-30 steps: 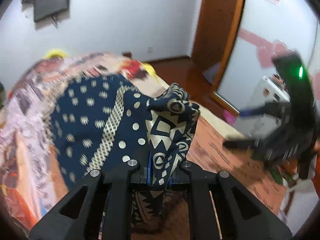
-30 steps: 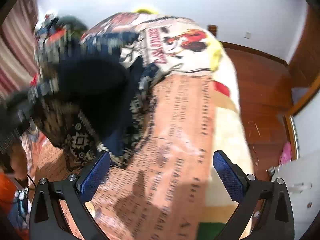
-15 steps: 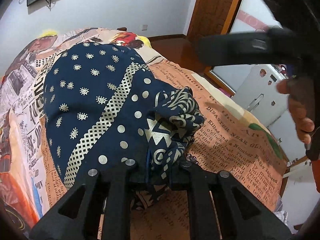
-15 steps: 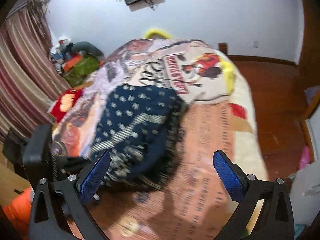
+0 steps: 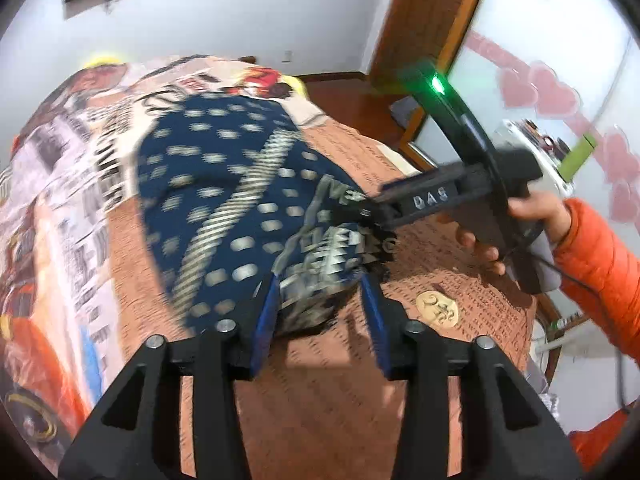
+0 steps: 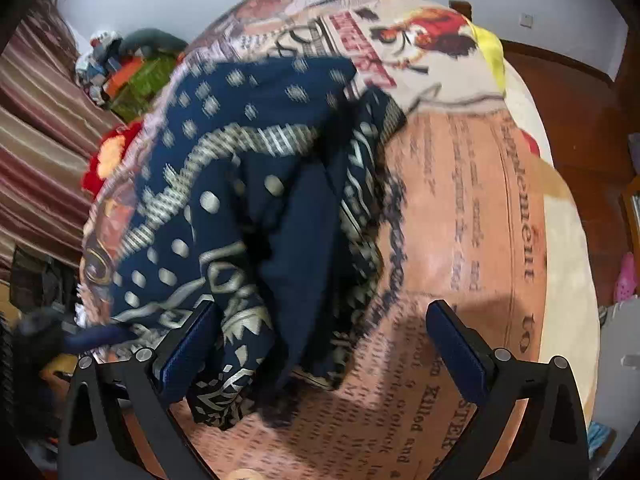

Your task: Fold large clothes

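Observation:
A large navy cloth with cream dots and geometric borders lies on the bed, also in the right wrist view. My left gripper is open, its blue pads either side of the cloth's bunched near corner. My right gripper is open wide over the cloth's folded edge; in the left wrist view its black body reaches in from the right, tips at the same bunch.
The bed carries a newspaper-print blanket. A wooden floor and door lie beyond the bed. Striped curtains and a pile of items sit at the left. A white cabinet stands at the right.
My left gripper has opened and let go of the cloth corner. My right gripper has come down close over the cloth, next to the left one.

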The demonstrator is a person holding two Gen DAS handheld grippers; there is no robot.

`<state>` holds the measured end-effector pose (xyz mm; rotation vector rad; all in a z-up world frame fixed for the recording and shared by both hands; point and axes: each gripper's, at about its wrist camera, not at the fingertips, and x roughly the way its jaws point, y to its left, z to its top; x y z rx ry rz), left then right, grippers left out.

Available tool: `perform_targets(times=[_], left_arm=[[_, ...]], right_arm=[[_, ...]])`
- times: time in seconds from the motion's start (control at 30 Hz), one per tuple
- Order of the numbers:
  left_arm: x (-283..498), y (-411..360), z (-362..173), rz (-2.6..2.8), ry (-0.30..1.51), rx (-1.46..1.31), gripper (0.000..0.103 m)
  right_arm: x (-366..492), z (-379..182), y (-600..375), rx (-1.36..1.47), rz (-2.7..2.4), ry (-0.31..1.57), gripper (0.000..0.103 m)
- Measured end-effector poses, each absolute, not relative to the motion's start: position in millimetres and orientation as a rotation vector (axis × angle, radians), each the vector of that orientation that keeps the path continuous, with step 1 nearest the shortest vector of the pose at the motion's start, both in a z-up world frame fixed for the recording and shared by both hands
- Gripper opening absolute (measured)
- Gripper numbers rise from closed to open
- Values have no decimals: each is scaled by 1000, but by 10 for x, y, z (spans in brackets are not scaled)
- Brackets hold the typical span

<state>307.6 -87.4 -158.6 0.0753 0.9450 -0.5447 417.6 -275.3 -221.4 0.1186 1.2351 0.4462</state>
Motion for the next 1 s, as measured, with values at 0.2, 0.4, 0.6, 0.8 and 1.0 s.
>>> perform_targets(times=[0.2,0.4,0.6,0.8,1.0], left_arm=[[3235,-477,-1355,-397,864,43,63],[3744,-384,-1679,-296,921,52,65],[3812,-521,-1961,-389,980,13,66],[3779,-634,-2043,-404,964,25,79],[3699,-615,-2054,-417,938,54,79]], right_arm=[[4150,-2260,-2834,161,445,1247,102],[4076,-2036,-2812,84,434,1199,102],[4111,-1656,-2752,73,455,1095,102],[4457,-1628,-2448,87,453,1059,102],[4793,-2044,-2373,120,404,1138,102]])
